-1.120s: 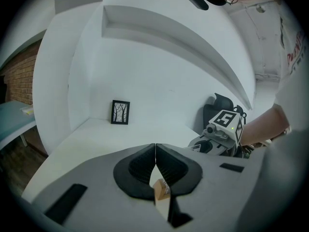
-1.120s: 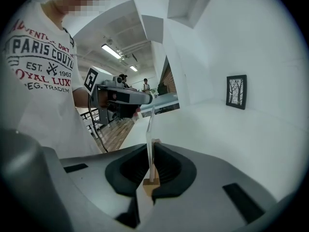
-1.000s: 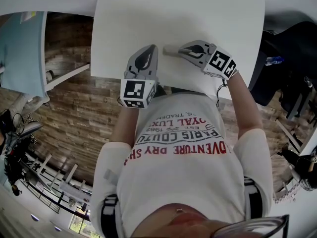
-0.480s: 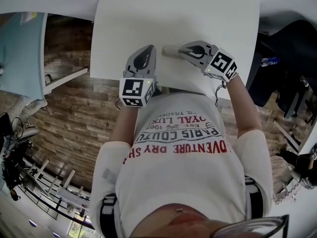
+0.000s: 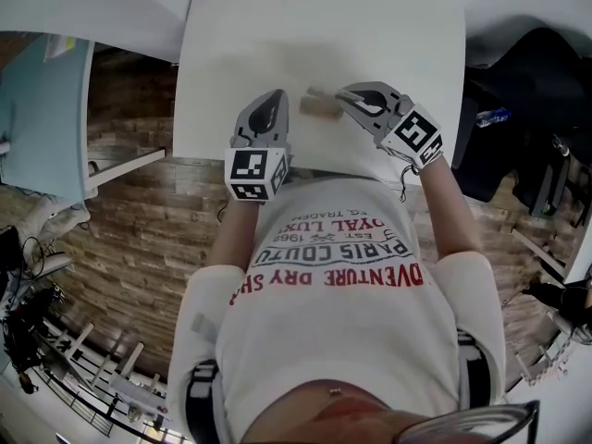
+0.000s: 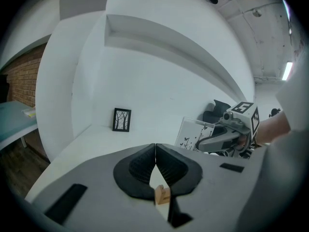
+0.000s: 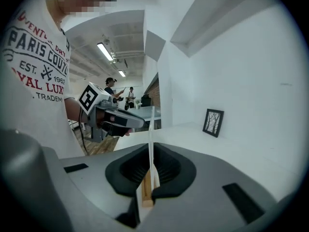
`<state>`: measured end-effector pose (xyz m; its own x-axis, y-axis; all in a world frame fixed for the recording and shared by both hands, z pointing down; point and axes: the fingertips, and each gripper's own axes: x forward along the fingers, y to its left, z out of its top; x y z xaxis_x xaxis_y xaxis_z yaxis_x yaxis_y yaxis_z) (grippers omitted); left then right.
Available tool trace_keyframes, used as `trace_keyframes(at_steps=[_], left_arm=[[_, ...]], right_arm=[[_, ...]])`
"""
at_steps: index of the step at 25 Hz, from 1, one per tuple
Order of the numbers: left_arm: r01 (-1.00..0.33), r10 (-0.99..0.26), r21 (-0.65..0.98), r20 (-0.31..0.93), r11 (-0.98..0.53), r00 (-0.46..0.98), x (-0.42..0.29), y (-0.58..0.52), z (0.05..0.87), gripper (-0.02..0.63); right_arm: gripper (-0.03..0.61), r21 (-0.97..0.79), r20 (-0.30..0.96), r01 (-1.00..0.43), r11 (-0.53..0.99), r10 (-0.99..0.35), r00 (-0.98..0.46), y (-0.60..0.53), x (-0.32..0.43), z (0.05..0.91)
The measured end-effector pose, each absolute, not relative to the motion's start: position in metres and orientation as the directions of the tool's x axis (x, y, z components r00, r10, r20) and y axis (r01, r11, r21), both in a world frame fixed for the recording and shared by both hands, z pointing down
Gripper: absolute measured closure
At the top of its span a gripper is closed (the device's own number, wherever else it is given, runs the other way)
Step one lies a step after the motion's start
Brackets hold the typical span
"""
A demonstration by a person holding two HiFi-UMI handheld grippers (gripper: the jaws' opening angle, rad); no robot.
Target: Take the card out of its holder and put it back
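Note:
A small wooden holder (image 5: 320, 106) lies on the white table (image 5: 370, 26) between my two grippers. My right gripper (image 5: 342, 97) is shut on a white card printed with butterflies (image 6: 194, 133), held upright on its edge. In the right gripper view the card (image 7: 150, 129) runs edge-on between the pads, down to the holder (image 7: 147, 190) below; I cannot tell whether it sits in the slot. My left gripper (image 5: 272, 98) hovers just left of the holder with its pads (image 6: 145, 164) meeting. One end of the holder (image 6: 161, 195) shows in the gap under them.
A small black-framed picture (image 6: 121, 120) stands at the table's far side. The table's near edge runs right in front of the person's shirt (image 5: 333, 257). Wooden floor, a light blue table (image 5: 42, 109) at left and dark bags (image 5: 518, 128) at right surround it.
The head camera has shifted a little. Both grippers, the card and the holder keep nearly the same places relative to each other.

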<state>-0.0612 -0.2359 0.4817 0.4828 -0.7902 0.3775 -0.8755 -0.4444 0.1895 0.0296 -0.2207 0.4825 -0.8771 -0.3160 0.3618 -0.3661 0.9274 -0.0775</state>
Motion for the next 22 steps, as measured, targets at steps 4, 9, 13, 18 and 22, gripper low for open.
trace_keyframes(at_steps=[4, 9, 13, 18, 22], left_arm=[[-0.866, -0.79, 0.182, 0.356, -0.465, 0.499, -0.057, -0.23, 0.47, 0.589], [-0.846, -0.783, 0.155, 0.323, -0.51, 0.531, -0.041, -0.219, 0.454, 0.589], [-0.85, -0.792, 0.143, 0.312, -0.507, 0.525, -0.045, -0.214, 0.444, 0.589], [-0.846, -0.796, 0.133, 0.289, -0.517, 0.532, -0.049, -0.212, 0.434, 0.589], [-0.835, -0.786, 0.149, 0.282, -0.53, 0.549, -0.045, -0.205, 0.431, 0.589]], right_arm=[[0.543, -0.045, 0.347, -0.508, 0.86, -0.464, -0.815, -0.221, 0.044, 0.473], [0.543, -0.022, 0.305, -0.687, 0.726, -0.65, -0.696, -0.217, 0.073, 0.469], [0.543, -0.03, 0.299, -0.812, 0.583, -0.769, -0.564, -0.218, 0.089, 0.466], [0.543, -0.06, 0.319, -0.919, 0.389, -0.865, -0.387, -0.213, 0.113, 0.465], [0.543, -0.075, 0.311, -0.959, 0.272, -0.908, -0.281, -0.198, 0.129, 0.465]])
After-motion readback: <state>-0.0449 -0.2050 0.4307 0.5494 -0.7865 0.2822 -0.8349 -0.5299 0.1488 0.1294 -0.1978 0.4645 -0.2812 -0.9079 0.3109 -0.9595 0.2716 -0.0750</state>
